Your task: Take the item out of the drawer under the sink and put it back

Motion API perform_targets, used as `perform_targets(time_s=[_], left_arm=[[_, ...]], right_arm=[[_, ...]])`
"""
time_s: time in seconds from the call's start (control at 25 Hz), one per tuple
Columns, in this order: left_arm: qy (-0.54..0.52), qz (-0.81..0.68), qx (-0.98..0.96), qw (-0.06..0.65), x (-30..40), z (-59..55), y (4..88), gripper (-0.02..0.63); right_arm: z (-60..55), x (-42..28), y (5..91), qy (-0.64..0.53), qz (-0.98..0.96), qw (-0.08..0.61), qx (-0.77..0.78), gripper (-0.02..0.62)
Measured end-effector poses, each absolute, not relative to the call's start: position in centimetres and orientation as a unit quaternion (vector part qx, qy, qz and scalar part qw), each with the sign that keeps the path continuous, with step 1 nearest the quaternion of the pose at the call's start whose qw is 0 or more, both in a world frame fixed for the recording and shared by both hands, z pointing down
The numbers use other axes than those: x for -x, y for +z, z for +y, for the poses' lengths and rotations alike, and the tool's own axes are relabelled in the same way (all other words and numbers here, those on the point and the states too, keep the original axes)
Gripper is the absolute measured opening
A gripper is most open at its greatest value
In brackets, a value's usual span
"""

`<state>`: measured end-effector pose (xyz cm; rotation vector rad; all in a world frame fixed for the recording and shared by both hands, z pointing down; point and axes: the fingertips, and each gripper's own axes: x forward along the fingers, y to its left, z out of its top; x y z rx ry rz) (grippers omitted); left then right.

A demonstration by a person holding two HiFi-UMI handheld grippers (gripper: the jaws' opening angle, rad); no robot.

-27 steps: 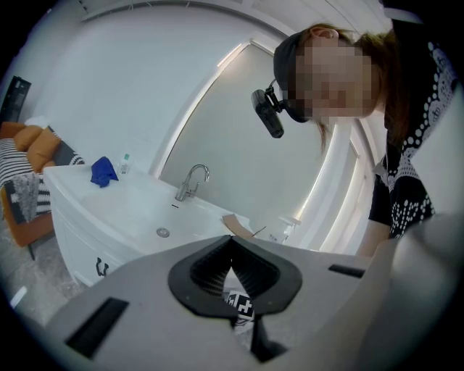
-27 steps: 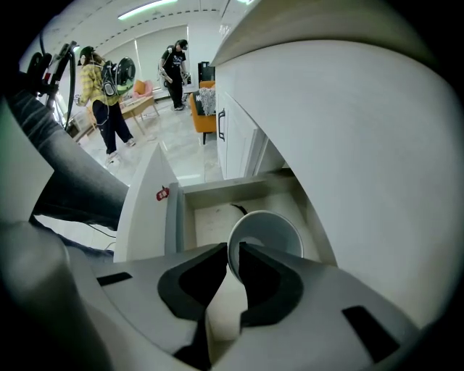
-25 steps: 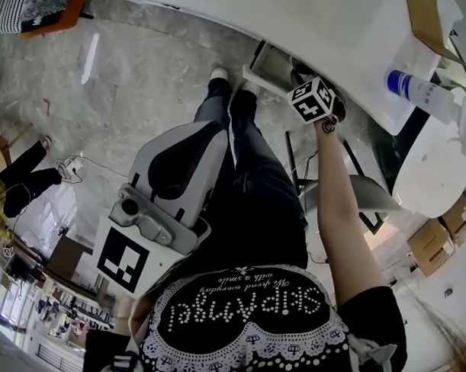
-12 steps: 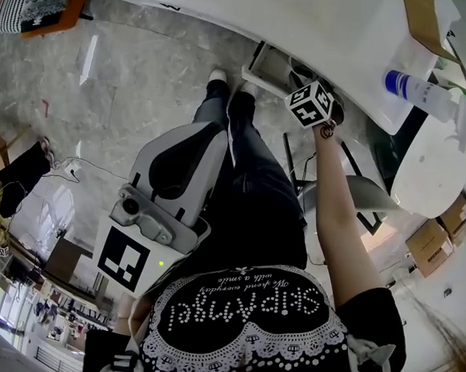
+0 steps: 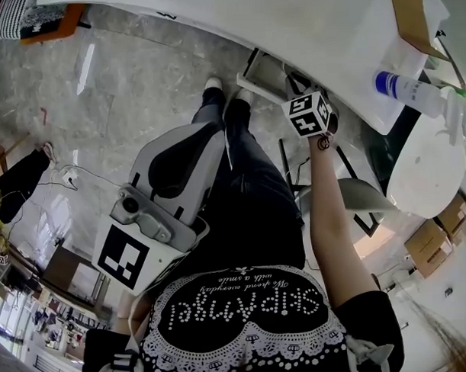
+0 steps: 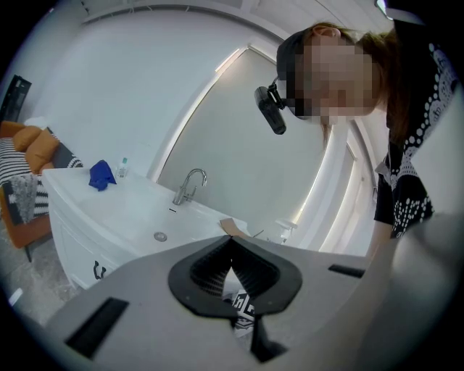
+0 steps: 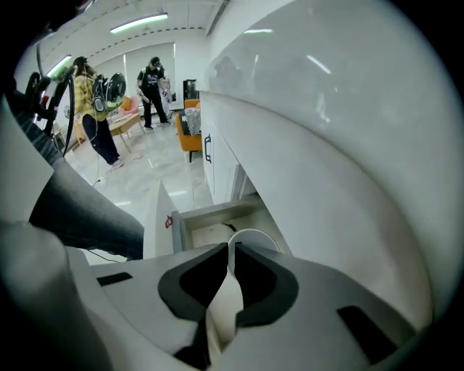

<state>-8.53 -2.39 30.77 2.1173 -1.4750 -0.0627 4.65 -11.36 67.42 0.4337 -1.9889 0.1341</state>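
Open drawer [image 7: 206, 217] 12 o'clock, under counter [image 7: 326, 159] edge. Right gripper [image 7: 231, 250] narrow, pinching plate [image 7: 223, 301]; left gripper [image 6: 232, 243] closed, empty.

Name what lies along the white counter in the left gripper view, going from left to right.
blue cloth → small bottle → sink drain → faucet → cardboard piece
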Motion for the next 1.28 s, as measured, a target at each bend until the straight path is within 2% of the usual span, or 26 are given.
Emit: perform_targets(time_s=[0.52, 1.28], left_arm=[[-0.033, -0.551, -0.792, 0.262, 8.3, -2.8, 29.6, 0.003], [-0.036, -0.507, -0.836, 0.209, 5.4, -5.6, 26.4, 0.003]], right_arm=[[-9.9, -5.6, 63.3, 0.097, -0.849, 0.468, -0.226, 0.017], [-9.0, -9.0, 52.3, 0.124, -0.873, 0.331, -0.337, 0.017]])
